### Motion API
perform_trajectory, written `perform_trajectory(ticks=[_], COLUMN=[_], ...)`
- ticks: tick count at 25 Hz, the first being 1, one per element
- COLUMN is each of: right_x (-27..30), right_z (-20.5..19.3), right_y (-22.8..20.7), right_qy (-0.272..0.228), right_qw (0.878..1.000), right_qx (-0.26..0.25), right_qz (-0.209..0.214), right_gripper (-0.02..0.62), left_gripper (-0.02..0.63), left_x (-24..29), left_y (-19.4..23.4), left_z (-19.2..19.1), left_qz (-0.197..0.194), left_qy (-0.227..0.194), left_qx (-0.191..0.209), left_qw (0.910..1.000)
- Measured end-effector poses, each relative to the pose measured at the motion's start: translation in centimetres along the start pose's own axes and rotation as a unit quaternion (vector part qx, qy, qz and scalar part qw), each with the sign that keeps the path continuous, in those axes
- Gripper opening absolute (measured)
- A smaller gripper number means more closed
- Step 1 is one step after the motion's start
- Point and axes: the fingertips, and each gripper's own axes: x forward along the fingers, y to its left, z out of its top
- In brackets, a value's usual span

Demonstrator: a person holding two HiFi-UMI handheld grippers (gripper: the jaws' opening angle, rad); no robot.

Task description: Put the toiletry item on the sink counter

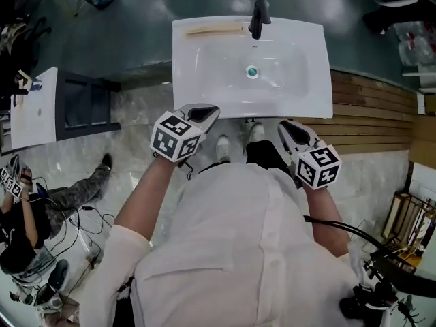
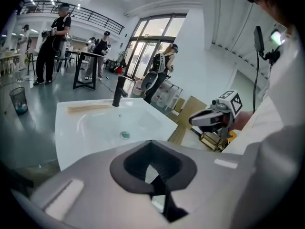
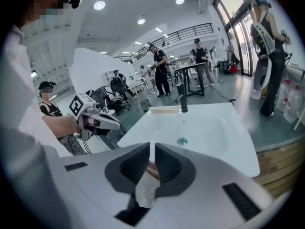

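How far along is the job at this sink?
Looks mostly done: a wooden toiletry item lies on the sink counter beside the faucet. The left hand-held gripper is shut and empty. The right hand-held gripper shows only a slit between its jaws; whether it pinches anything is unclear. Little seems left.

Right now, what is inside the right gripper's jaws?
A pale item with a brownish end, pinched in the right gripper. The jaws cover much of it, so its kind is unclear.

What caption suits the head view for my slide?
Handheld left gripper and right gripper poised before white sink with black faucet.
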Motion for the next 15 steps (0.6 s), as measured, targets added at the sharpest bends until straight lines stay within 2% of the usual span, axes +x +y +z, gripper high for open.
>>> perform_trajectory(ticks=[3,10,15], right_x=[-1.2,-5.1,-8.6], right_z=[-1.4,-2.2,-4.5], right_y=[0.3,0.9,0.7], right_qy=[0.008,0.005,0.010], right_qw=[1.000,0.998,0.996], right_qx=[-0.008,-0.045,-0.071], right_qz=[0.005,0.032,0.060], right_gripper=[0.026,0.014,0.011], left_gripper=[0.005,0.005,0.005], left_x=[0.5,0.8,2.2], left_y=[-3.8,-11.1,-16.6], left_z=[-1.3,-0.5,0.0], left_qz=[-0.021,-0.019,-0.014], left_qy=[0.000,-0.013,-0.033], left_qx=[-0.016,-0.024,-0.033], left_qw=[0.9996,0.9994,0.9988])
